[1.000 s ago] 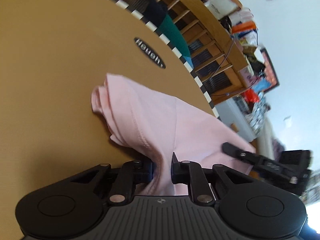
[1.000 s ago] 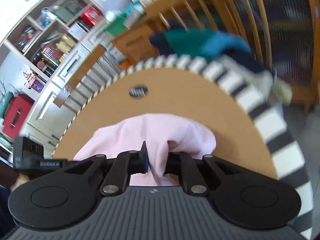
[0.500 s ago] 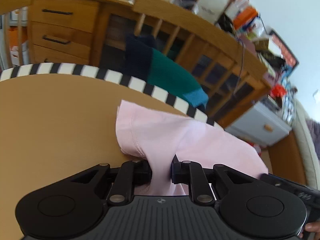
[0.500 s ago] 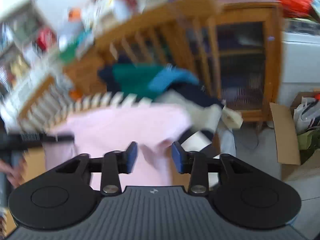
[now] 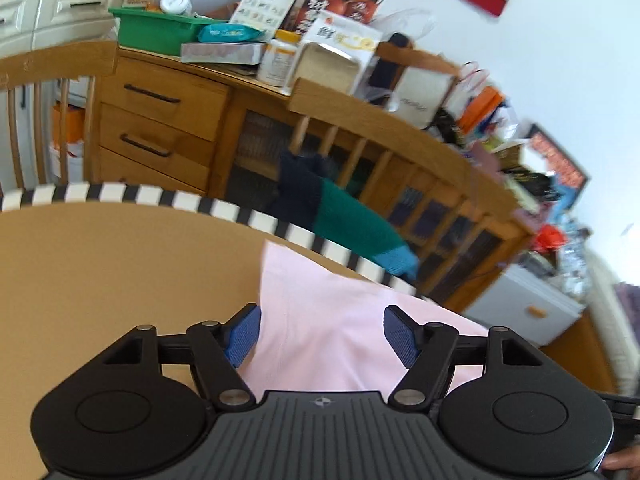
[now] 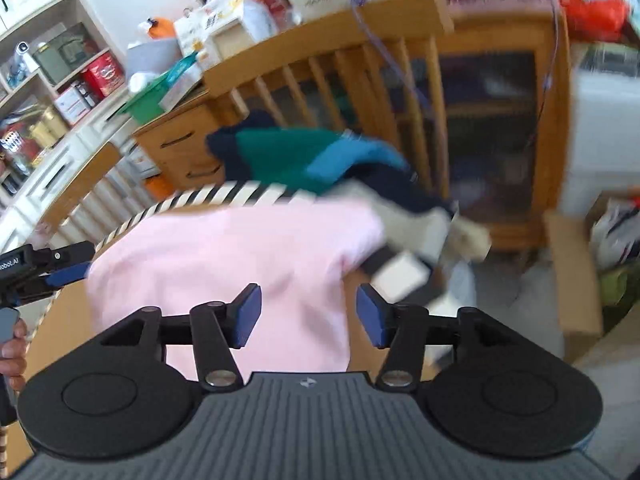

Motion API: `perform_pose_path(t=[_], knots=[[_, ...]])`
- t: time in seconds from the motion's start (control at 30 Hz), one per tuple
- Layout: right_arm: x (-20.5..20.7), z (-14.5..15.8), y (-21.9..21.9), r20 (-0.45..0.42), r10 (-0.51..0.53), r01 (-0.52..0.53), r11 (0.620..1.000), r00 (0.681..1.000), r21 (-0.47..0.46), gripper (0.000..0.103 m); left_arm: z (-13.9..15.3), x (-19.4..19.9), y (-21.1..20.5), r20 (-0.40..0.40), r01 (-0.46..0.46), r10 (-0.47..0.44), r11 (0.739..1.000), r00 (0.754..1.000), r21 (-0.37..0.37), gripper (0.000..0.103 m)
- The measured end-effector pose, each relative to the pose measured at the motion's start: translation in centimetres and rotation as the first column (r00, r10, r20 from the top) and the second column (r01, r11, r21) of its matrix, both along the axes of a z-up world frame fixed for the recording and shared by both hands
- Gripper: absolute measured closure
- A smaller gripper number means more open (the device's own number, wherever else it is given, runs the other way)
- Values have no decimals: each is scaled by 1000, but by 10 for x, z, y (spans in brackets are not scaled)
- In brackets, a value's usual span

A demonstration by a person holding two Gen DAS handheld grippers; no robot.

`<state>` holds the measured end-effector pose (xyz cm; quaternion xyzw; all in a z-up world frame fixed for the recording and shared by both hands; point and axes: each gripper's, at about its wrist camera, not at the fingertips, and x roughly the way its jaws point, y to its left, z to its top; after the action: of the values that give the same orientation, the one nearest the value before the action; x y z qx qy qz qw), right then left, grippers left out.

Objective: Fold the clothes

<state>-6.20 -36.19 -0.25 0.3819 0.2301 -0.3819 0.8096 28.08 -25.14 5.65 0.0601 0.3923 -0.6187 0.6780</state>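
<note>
Both grippers, left gripper (image 5: 322,332) and right gripper (image 6: 308,312), released above soft, seemingly folded pink garment (image 5: 332,320)

A cluttered wooden sideboard (image 5: 168,108) stands against a white wall (image 5: 560,60), behind a spindle-back chair (image 5: 392,152).

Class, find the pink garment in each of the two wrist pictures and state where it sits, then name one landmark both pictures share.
Left wrist view: pink garment lies lower centre, between the open left gripper fingers.
Right wrist view: pink garment fills centre-left, behind the open right gripper.
Shared landmark: the green and blue garment beyond the striped table edge.
</note>
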Motion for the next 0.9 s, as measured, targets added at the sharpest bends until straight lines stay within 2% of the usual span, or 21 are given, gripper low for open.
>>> perform_pose_path(t=[0.03,0.07,0.1,0.13,0.23,0.27,0.3,0.33,0.37,0.4,0.43,0.5,0.53,0.6,0.63,0.7,0.77,0.8,0.87,0.9], knots=[[1,-4,3,-21,19,-19,1000,1000,9,52,-3,-6,8,-28,26,-26,1000,999,3,33],[2,-9,6,-36,39,-38,999,999,22,64,-8,-12,15,-55,56,-55,998,997,11,33],[3,-13,9,-37,54,-54,998,998,16,87,-12,-19,22,-84,86,-84,996,993,17,33],[5,-14,12,-49,68,-67,998,996,18,96,-18,-28,24,-110,116,-111,993,988,35,33],[1,-11,20,-9,117,-116,991,993,71,95,-36,-58,24,-226,192,-173,980,959,61,33],[2,-9,23,-20,137,-134,987,990,88,93,-41,-67,23,-255,214,-192,975,948,62,33],[-2,-4,22,-43,119,-115,990,992,87,87,-45,-77,21,-285,237,-210,970,935,62,33],[-8,2,19,-28,61,-59,995,998,80,83,-49,-87,18,-290,251,-224,966,930,58,33],[-15,8,16,-10,0,0,997,1000,74,65,-52,-96,15,-288,261,-235,964,929,55,33],[-26,10,6,53,-79,75,994,995,80,52,-54,-101,13,-283,263,-239,963,929,50,33],[-35,8,-6,98,-155,142,982,983,126,53,-56,-106,12,-278,263,-241,964,930,44,33],[-48,-5,-31,158,-288,244,937,944,251,68,-58,-114,10,-270,263,-244,964,931,37,34],[-49,-14,-39,169,-323,261,914,931,310,71,-58,-115,10,-269,263,-244,964,932,37,34],[-50,-31,-54,204,-371,266,873,906,408,88,-58,-115,9,-286,268,-245,962,927,45,34],[-47,-34,-57,222,-376,254,865,900,433,88,-58,-114,9,-295,271,-245,961,923,50,35],[-39,-39,-63,245,-379,237,855,892,461,89,-59,-112,9,-305,272,-240,960,922,66,40],[-31,-36,-67,231,-363,247,877,903,412,95,-63,-108,6,-298,264,-226,960,927,94,66],[-28,-31,-68,211,-343,252,896,915,365,96,-64,-106,5,-295,260,-219,960,930,108,70],[-22,-24,-74,164,-316,262,923,935,280,97,-67,-102,3,-287,251,-204,959,936,135,92],[-20,-21,-75,143,-306,265,932,941,247,103,-69,-100,2,-283,246,-197,958,938,149,97]])
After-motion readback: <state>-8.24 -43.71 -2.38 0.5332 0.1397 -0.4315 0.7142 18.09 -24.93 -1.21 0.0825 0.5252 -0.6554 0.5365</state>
